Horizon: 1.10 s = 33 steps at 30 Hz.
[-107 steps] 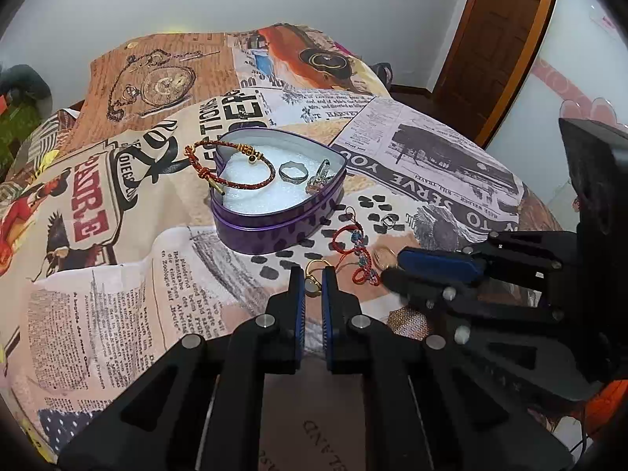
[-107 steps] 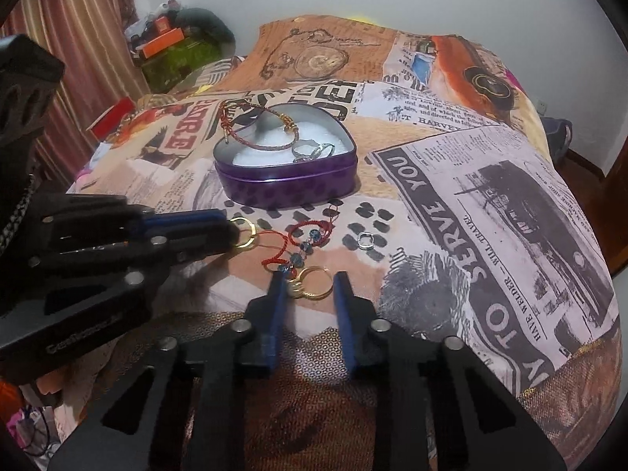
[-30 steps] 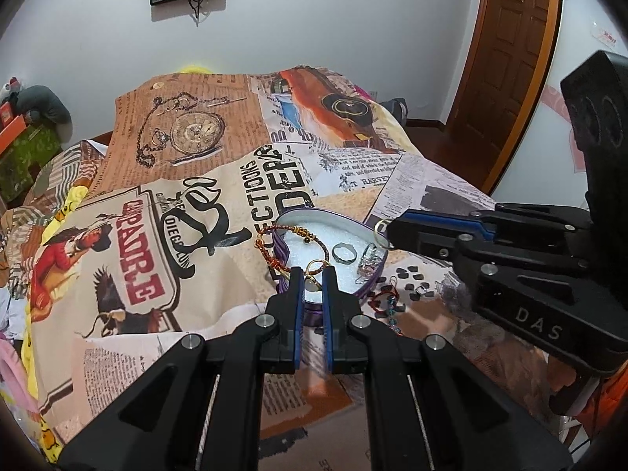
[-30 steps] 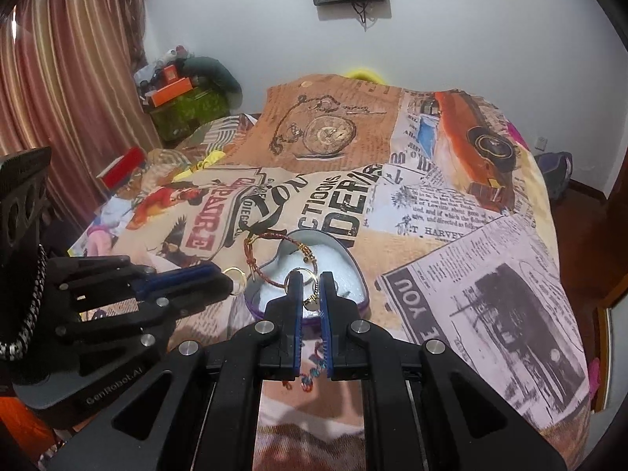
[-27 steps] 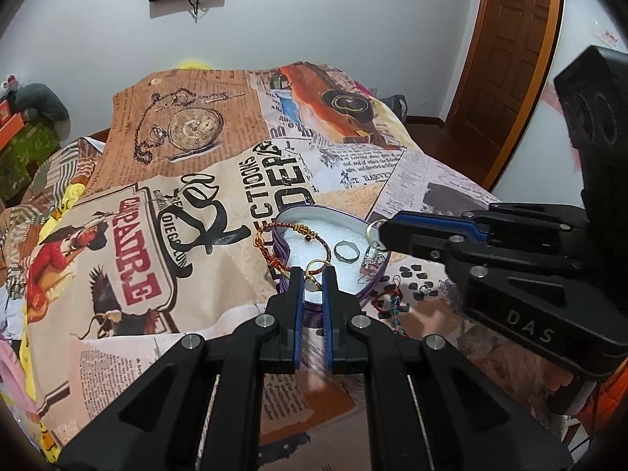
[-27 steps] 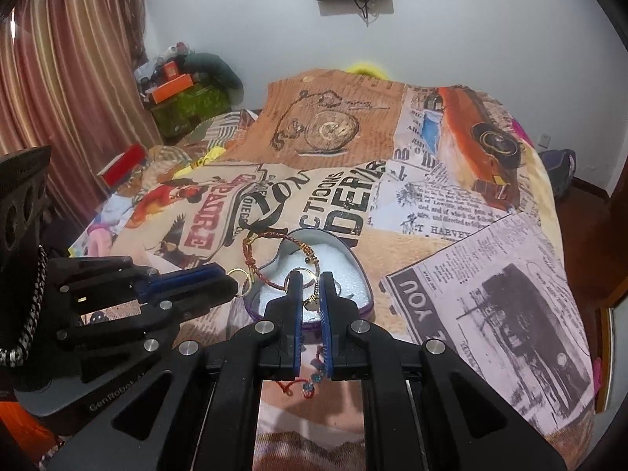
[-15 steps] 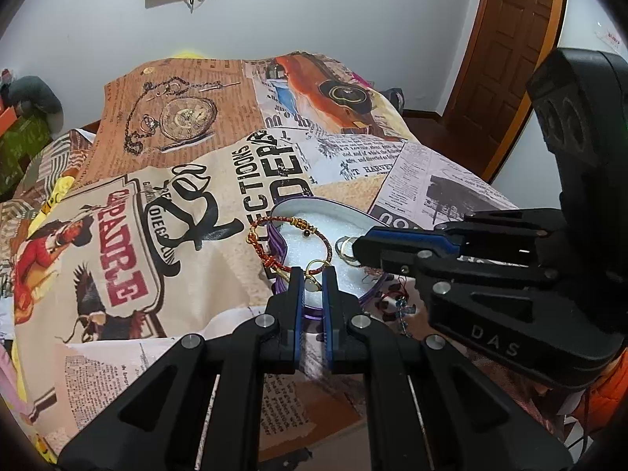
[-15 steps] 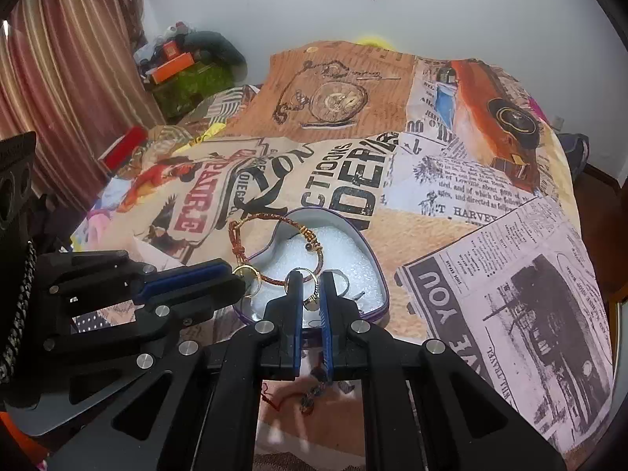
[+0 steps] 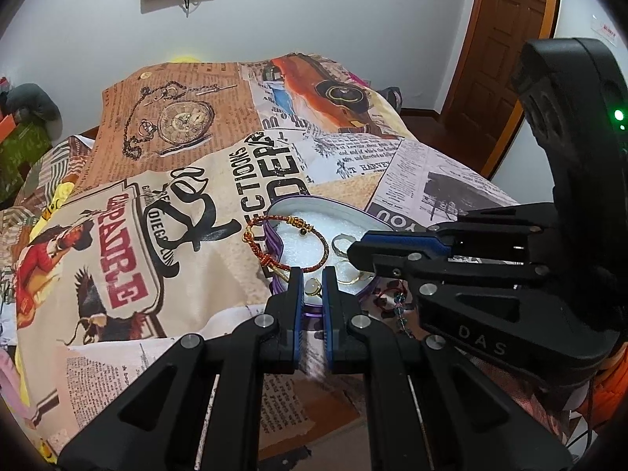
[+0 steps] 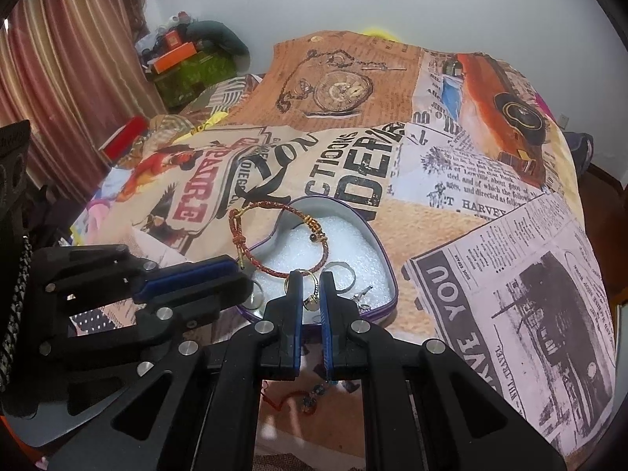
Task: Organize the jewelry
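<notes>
1. Jewelry sits mostly in the heart-shaped purple tin (image 10: 382, 253) on the bed (image 10: 510, 274), whose cover is printed like old newspapers; white foam lines the tin.
2. Far left in the tin, the red braided bracelet (image 10: 274, 243) hangs half over the rim, its gold-beaded end lying on the foam.
3. The left gripper (image 9: 312, 274) holds its fingers narrowly apart over the tin's near edge, with a pale round earring (image 9: 312, 286) between them. Whether the pads actually pinch it cannot be told; in the right wrist view this gripper hides most of a ring by its tips.
4. The right gripper (image 10: 311, 278) is over the tin's near part, its fingers close together around a gold ring (image 10: 310, 300); contact with the pads is hard to make out.
5. Right of that, a silver ring (image 10: 345, 276) lies on the foam, partly hidden by a finger, and a small silver piece (image 10: 363, 294) beside it is too small to identify.
6. Near the tin, outside it, a red corded bracelet (image 9: 394, 302) with blue beads lies on the bed, largely covered by the grippers.
</notes>
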Tool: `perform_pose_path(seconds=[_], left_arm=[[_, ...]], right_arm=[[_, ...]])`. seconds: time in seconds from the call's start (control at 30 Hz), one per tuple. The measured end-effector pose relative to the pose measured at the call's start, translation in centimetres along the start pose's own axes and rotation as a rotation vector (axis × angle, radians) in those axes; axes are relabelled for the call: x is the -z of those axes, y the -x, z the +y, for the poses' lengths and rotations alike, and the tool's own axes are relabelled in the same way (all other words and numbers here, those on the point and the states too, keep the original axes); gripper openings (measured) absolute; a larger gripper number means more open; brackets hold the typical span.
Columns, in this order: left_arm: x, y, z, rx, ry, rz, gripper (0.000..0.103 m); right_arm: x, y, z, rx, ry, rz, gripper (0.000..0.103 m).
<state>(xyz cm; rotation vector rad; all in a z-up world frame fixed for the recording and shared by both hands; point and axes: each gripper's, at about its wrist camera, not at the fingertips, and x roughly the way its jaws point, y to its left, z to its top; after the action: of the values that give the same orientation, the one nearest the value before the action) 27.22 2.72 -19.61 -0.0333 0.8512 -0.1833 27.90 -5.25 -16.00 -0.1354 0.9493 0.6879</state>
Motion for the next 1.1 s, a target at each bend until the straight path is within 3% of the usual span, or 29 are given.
perform_pose_path(seconds=[0.4,0.5,0.6,0.9,1.1], left_arm=[[0.0,2.2,1.1,-0.017,0.046,-0.01,0.008],[0.2,2.6,1.3,-0.023,0.055,-0.002,0.013],[0.5,2.8,1.5,-0.025,0.072,0.004,0.026],[1.1,2.9,0.1,-0.016,0.064,0.039,0.028],[1.6,2.2,-1.4,0.016,0.048,0.072,0.034]], right_arm=[[-0.1,1.0,0.0,0.032,-0.013,0.007,0.009],[0.0,1.4,0.0,0.05,-0.008,-0.001,0.01],[0.2,2.0,0.0,0.066,-0.009,-0.007,0.01],[1.3,4.2,-0.9,0.106,-0.021,-0.024,0.011],[2.5,5.4,-2.3,0.141,-0.043,-0.037,0.011]])
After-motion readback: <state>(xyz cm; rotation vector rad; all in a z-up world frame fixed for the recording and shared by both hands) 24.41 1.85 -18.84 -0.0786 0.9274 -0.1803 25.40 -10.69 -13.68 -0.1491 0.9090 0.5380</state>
